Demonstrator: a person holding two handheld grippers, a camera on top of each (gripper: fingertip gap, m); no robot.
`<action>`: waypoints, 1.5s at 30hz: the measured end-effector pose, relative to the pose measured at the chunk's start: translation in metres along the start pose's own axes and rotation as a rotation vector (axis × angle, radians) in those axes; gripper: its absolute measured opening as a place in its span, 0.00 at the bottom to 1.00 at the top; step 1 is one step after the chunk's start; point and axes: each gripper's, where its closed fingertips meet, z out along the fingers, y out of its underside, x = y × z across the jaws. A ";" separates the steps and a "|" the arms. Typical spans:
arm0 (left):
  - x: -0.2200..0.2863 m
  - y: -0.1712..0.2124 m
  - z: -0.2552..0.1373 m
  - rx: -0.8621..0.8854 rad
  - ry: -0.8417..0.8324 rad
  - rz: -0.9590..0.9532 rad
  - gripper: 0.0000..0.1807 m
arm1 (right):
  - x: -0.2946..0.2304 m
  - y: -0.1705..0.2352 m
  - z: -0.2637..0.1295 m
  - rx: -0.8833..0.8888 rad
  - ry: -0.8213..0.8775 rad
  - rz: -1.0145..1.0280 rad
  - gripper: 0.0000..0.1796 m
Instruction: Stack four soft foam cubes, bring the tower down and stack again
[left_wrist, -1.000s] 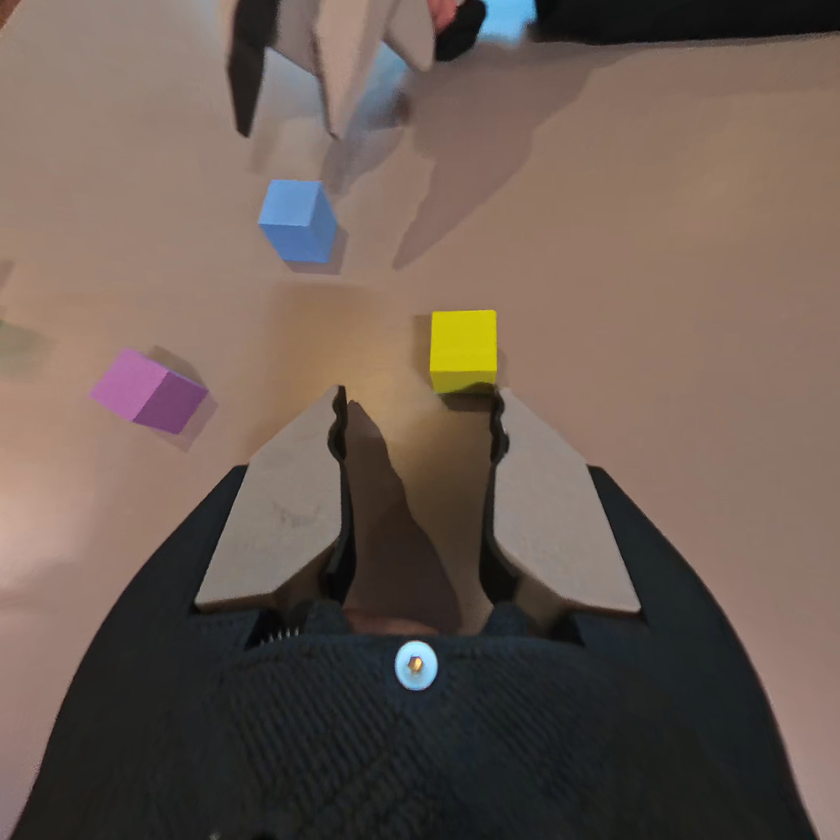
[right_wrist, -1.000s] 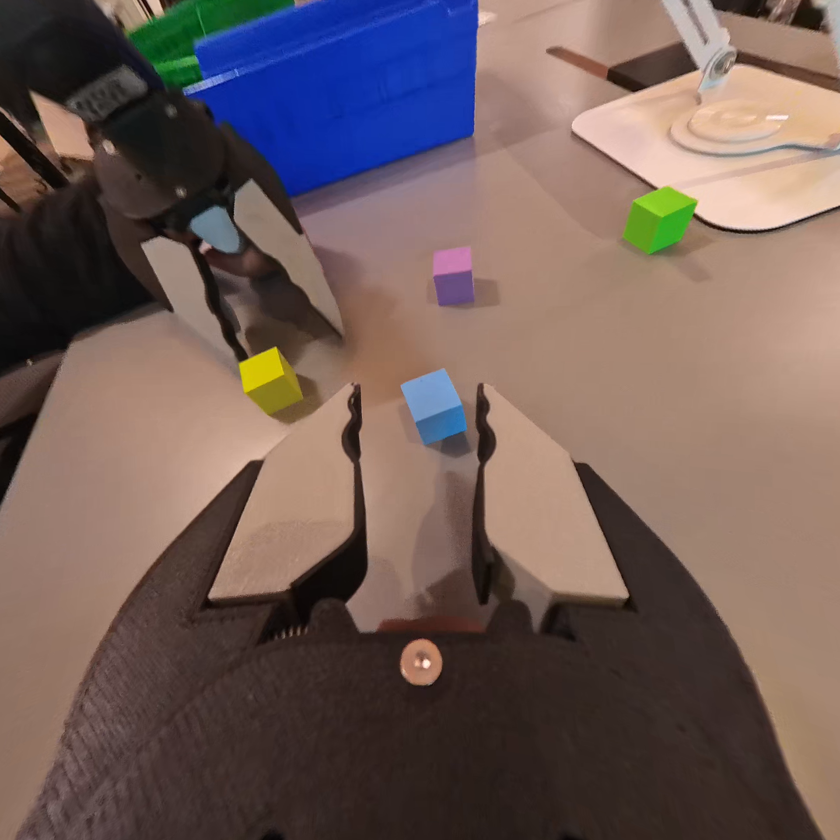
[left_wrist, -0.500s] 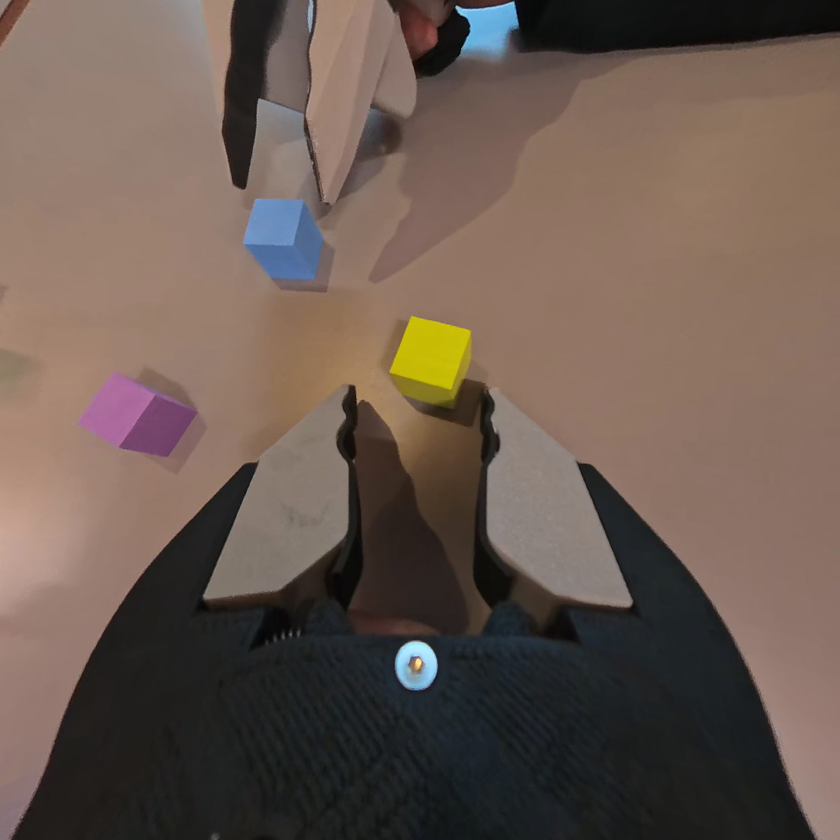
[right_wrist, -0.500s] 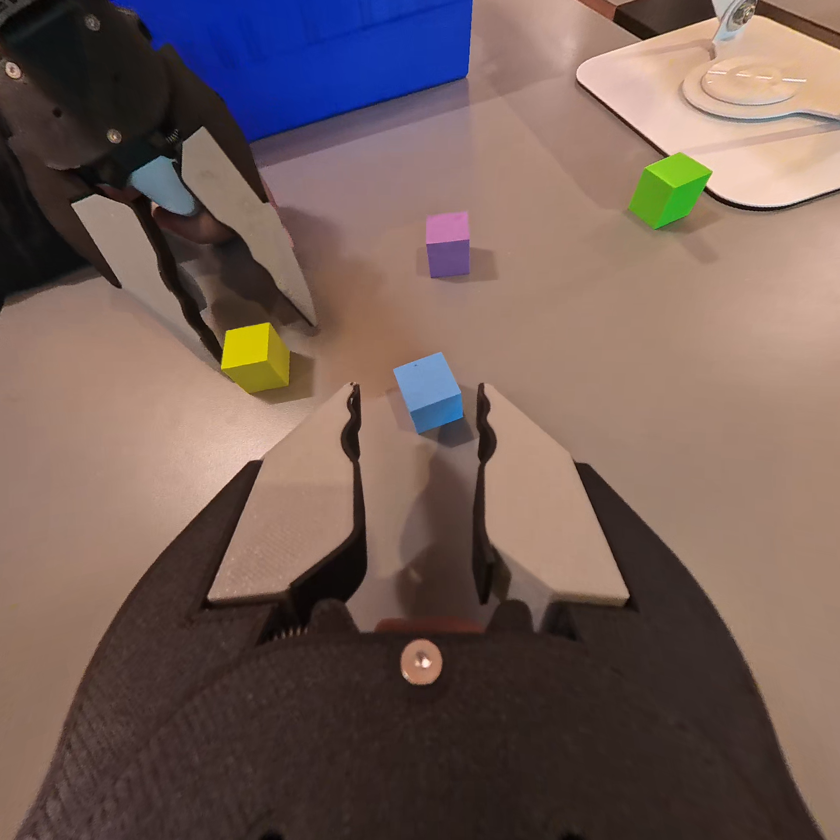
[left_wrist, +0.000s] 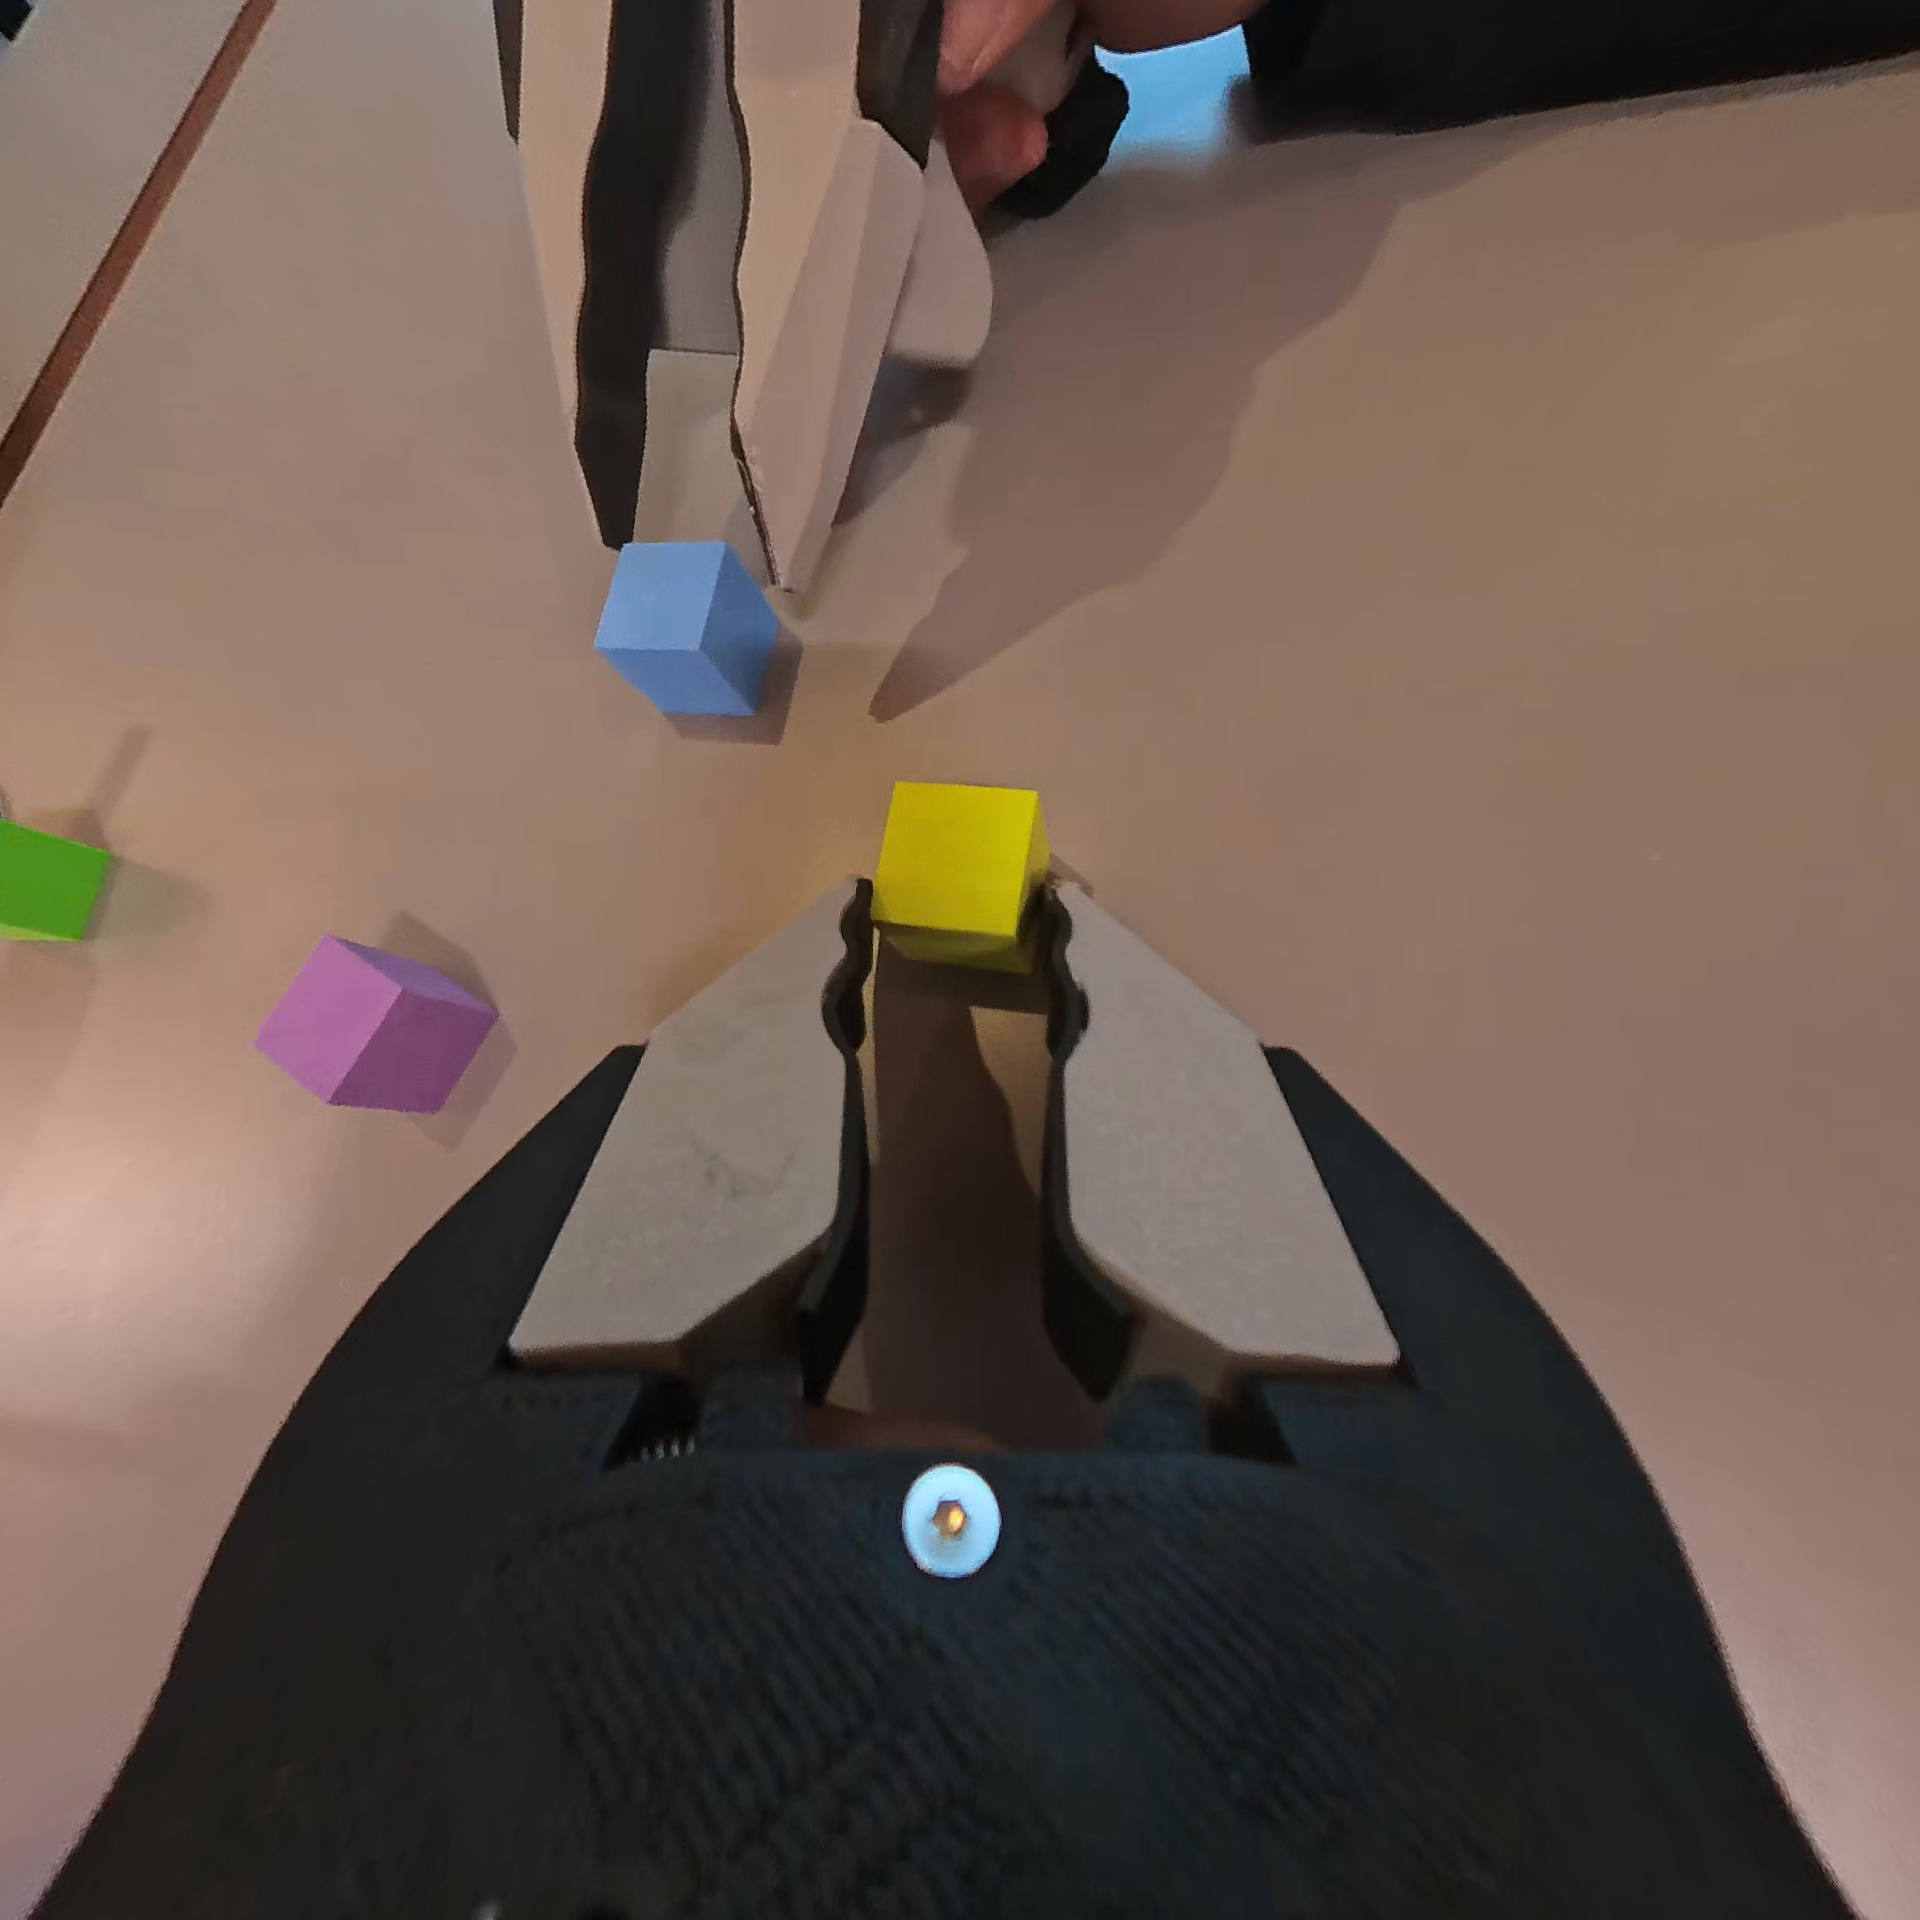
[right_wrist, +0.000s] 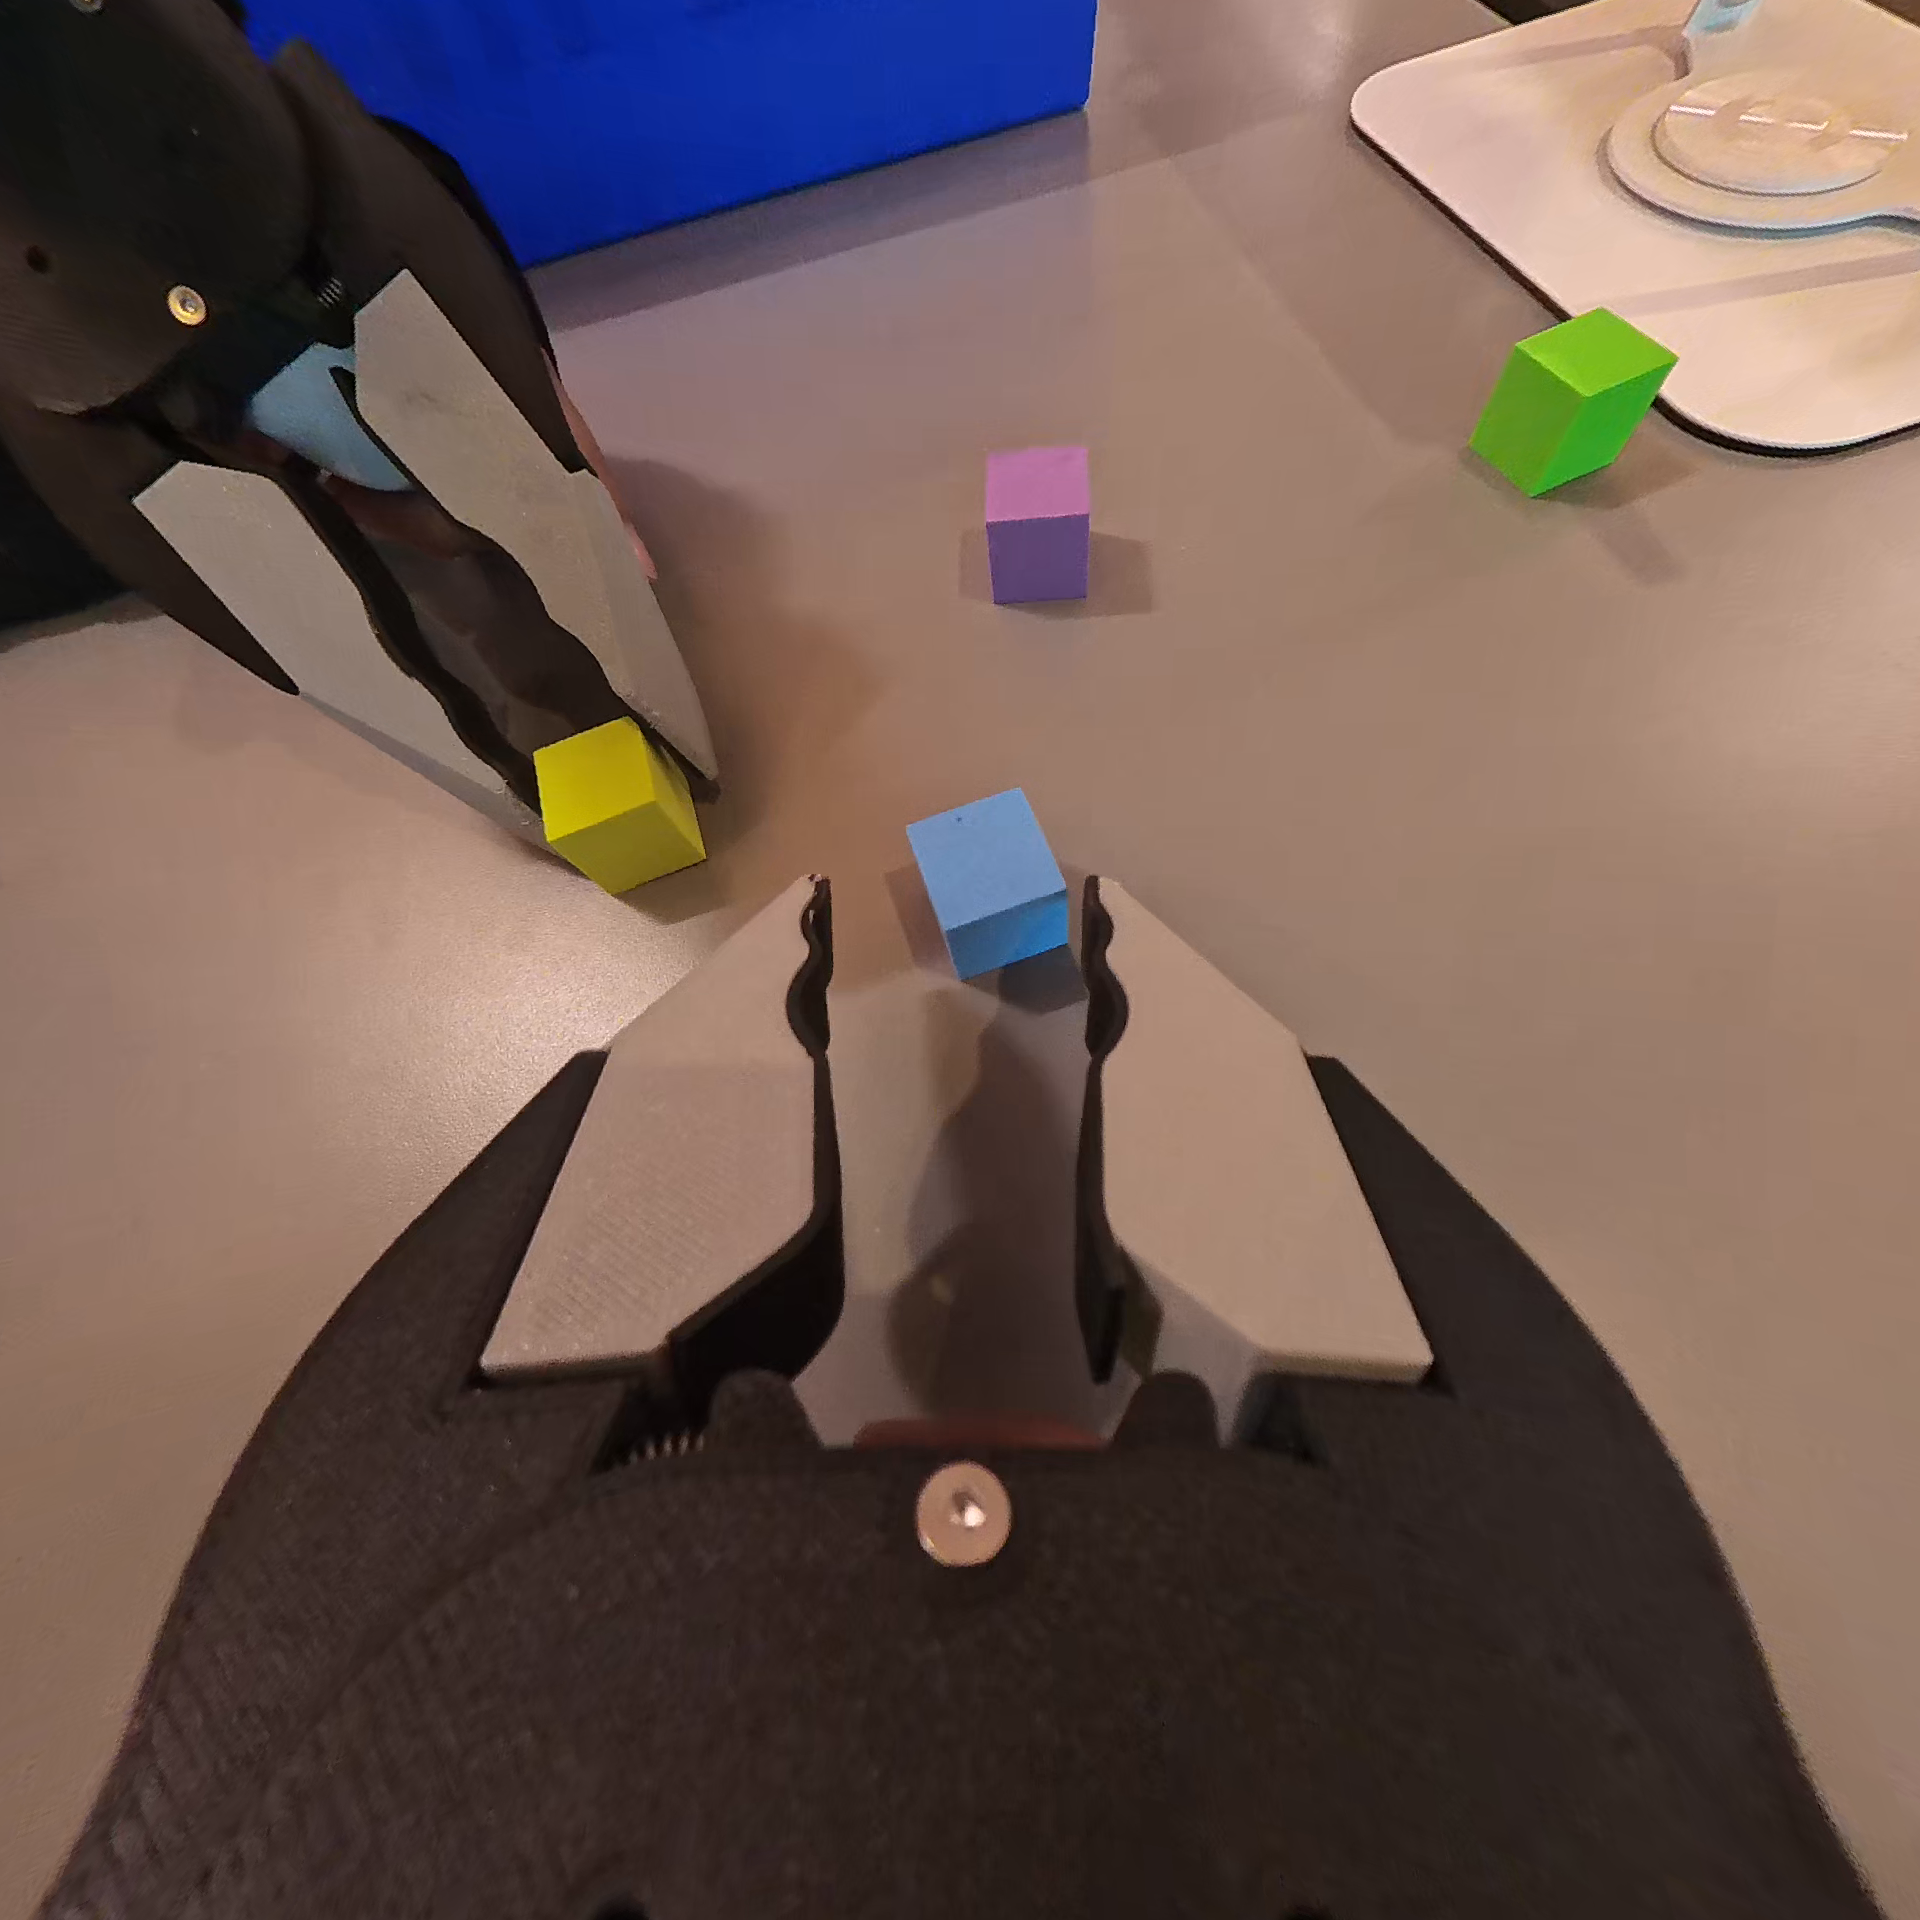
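Note:
Four foam cubes lie apart on the table (right_wrist: 1403, 831). My left gripper (left_wrist: 954, 909) has closed its fingertips on the sides of the yellow cube (left_wrist: 956, 852), which still rests on the table; the right wrist view also shows this cube (right_wrist: 613, 805). My right gripper (right_wrist: 954, 904) is open, its tips on either side of the near part of the blue cube (right_wrist: 987, 883), not touching it. The blue cube also shows in the left wrist view (left_wrist: 686, 629). The purple cube (right_wrist: 1037, 525) and the green cube (right_wrist: 1569, 416) lie farther off.
A blue bin (right_wrist: 727, 104) stands at the back of the table. A white base plate with a round stand foot (right_wrist: 1558, 187) lies at the back right, with the green cube against its edge. A person's hand (left_wrist: 997, 94) holds the right gripper.
My left gripper moved forward and narrowed its fingers onto the yellow cube. My right gripper came lower and closer to the blue cube, still open.

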 end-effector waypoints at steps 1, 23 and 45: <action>0.000 0.000 0.000 0.000 0.001 -0.001 0.17 | 0.000 0.000 0.000 0.002 -0.001 0.003 0.26; 0.000 0.006 -0.006 -0.002 0.058 -0.083 0.31 | 0.005 0.004 0.007 -0.054 0.047 -0.108 0.26; -0.009 0.008 -0.002 -0.022 0.044 -0.177 0.26 | -0.001 0.006 0.015 -0.090 -0.001 -0.210 0.14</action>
